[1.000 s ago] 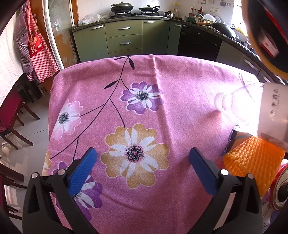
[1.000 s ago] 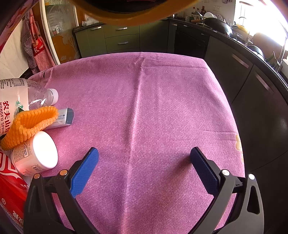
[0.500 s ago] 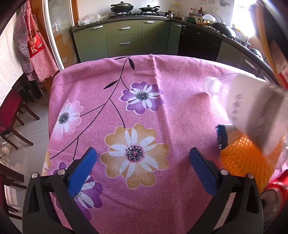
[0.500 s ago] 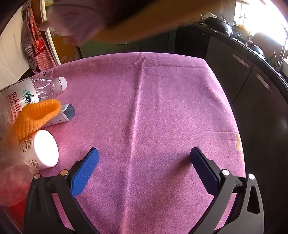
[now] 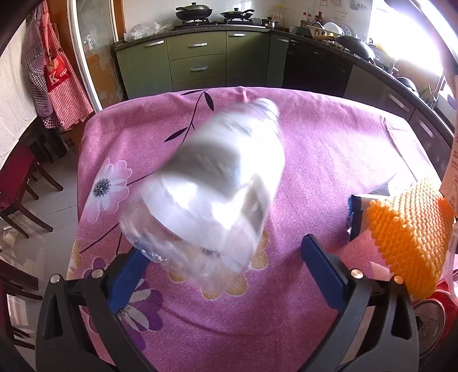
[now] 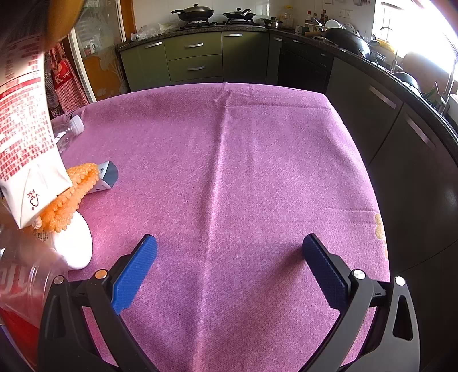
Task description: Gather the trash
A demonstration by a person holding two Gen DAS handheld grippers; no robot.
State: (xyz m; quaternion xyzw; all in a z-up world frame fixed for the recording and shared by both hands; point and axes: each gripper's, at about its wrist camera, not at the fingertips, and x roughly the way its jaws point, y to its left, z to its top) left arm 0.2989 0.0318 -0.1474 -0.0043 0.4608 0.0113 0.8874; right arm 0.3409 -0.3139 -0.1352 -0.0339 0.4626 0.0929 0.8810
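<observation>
Left gripper [image 5: 226, 269] and right gripper [image 6: 229, 269], fingers spread and empty, over a pink floral tablecloth [image 5: 329, 148]. A motion-blurred clear plastic bottle [image 5: 217, 194] fills the left view's centre. Trash sits between the views: orange foam netting [image 5: 406, 229], white jar [image 6: 74, 246], milk carton [image 6: 25, 137]. Far: green cabinets [image 5: 197, 60], pans [image 5: 194, 13].

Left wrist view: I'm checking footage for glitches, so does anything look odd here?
Yes. A clear plastic bottle fills the middle of the frame, heavily motion-blurred, just ahead of the open jaws of the left gripper and over the pink tablecloth. It appears to be moving; nothing visibly holds it.
</observation>
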